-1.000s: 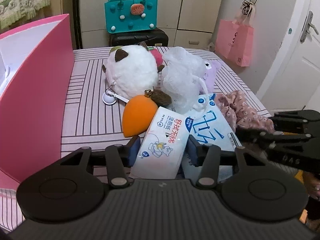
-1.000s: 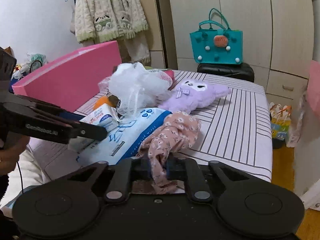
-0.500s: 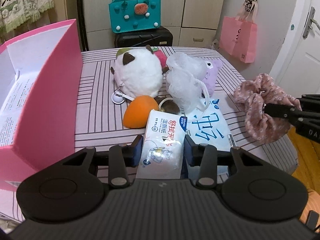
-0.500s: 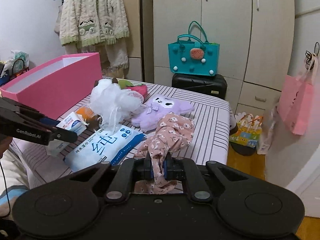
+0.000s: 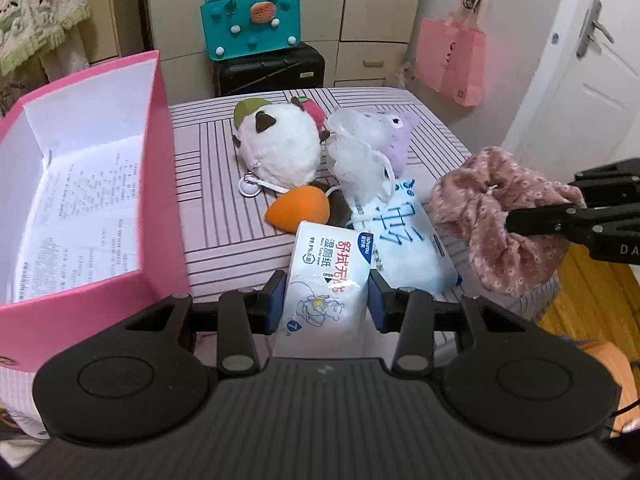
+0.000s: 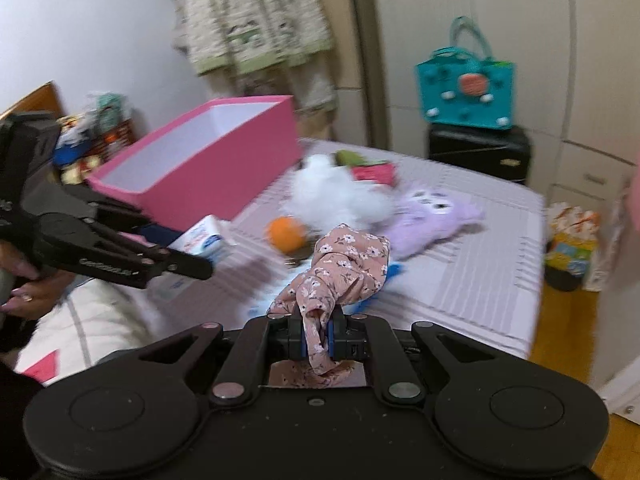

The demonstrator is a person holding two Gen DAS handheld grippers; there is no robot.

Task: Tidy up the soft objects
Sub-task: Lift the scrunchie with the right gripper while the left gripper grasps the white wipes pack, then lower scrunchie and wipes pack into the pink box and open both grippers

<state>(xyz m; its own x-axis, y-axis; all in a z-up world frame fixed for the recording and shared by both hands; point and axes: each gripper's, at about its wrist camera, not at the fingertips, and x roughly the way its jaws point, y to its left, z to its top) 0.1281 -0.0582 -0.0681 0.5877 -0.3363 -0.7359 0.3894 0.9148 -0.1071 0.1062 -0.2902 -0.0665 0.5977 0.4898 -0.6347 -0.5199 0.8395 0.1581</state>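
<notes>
Wipes pack point(image 5: 326, 280) clamped in left gripper point(image 5: 327, 304), label legible only from left wrist; floral scrunchie point(image 6: 344, 268), crumpled, pinched by right gripper point(image 6: 318, 338).

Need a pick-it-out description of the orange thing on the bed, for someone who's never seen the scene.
Start at the big pink box on the left of the striped bed. Just right of it lies a pile of soft things led by a round white plush. The orange teardrop sponge sits in front of that plush, beside the wet-wipe pack held by the left gripper; it is the only plain, smooth, solid-orange item there.
</notes>
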